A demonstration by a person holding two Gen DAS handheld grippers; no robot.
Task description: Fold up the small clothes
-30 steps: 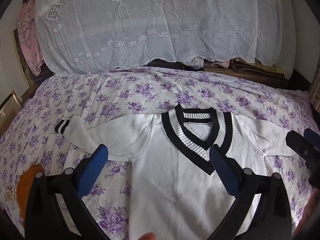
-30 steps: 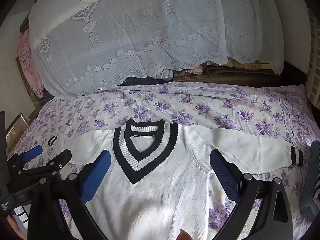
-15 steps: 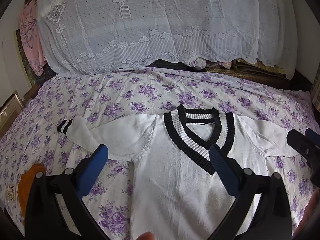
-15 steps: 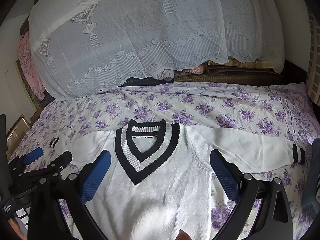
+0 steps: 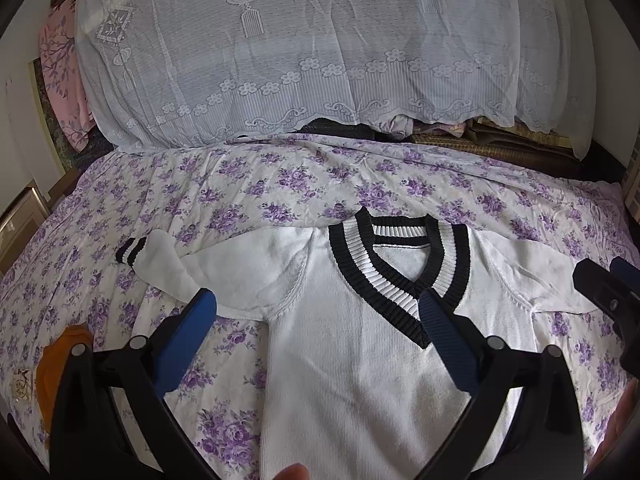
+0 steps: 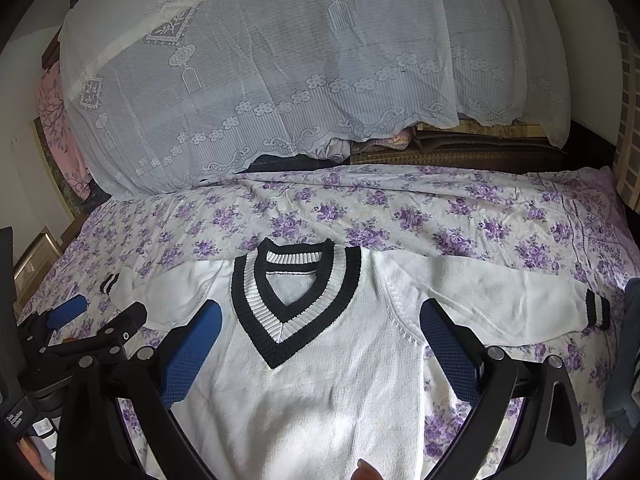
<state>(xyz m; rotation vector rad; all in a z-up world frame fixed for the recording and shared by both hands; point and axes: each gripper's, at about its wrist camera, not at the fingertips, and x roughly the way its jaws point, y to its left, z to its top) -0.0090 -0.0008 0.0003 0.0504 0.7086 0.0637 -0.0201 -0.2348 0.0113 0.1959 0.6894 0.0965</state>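
A white sweater (image 5: pixel 360 352) is spread flat on the flowered sheet (image 5: pixel 280 184), sleeves out. Both the left gripper (image 5: pixel 318 304) and the right gripper (image 6: pixel 320 312) are held spread wide above it, empty.

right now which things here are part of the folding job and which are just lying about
For the job:
- white sweater with black-striped V-neck, spread flat
- left gripper, jaws open
- right gripper, jaws open
- floral bedsheet, the work surface

Lying about:
- lace cover over a pile behind
- orange cloth
- pink fabric
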